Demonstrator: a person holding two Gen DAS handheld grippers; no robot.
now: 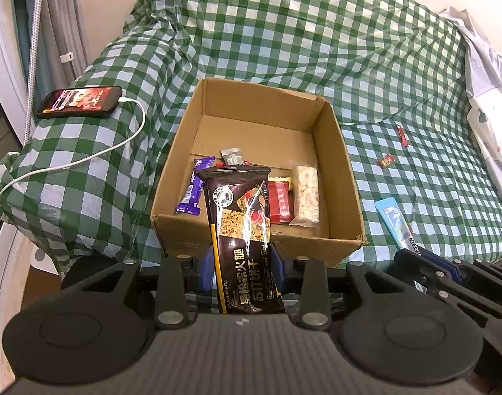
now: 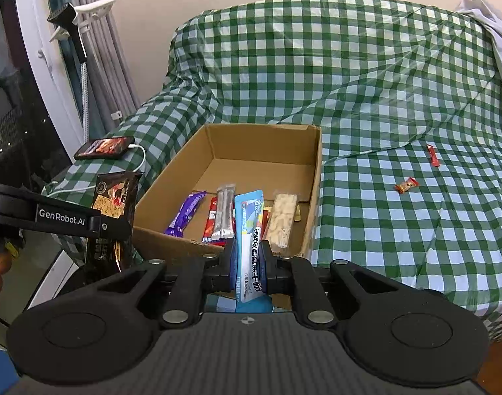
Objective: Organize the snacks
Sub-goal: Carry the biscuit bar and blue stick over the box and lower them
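My left gripper (image 1: 241, 263) is shut on a dark brown cracker pack (image 1: 241, 217), which stands upright just in front of the cardboard box (image 1: 261, 98). In the right wrist view, my right gripper (image 2: 249, 256) is shut on a light blue snack pack (image 2: 249, 223), also held upright at the box's (image 2: 264, 141) near wall. Inside the box lie a purple bar (image 2: 185, 214), a silver stick pack (image 2: 225, 210), a red pack (image 1: 280, 204) and a clear nut bar (image 2: 282, 220). The left gripper (image 2: 112, 227) with its brown pack (image 2: 117, 197) shows at the left of the right wrist view.
Two small red wrapped candies (image 2: 405, 185) (image 2: 432, 154) lie on the green checked cloth (image 2: 382, 230) right of the box. A phone (image 1: 79, 102) with a white cable (image 1: 132, 138) rests on the covered left edge. White bedding (image 1: 491, 98) is bunched at the far right.
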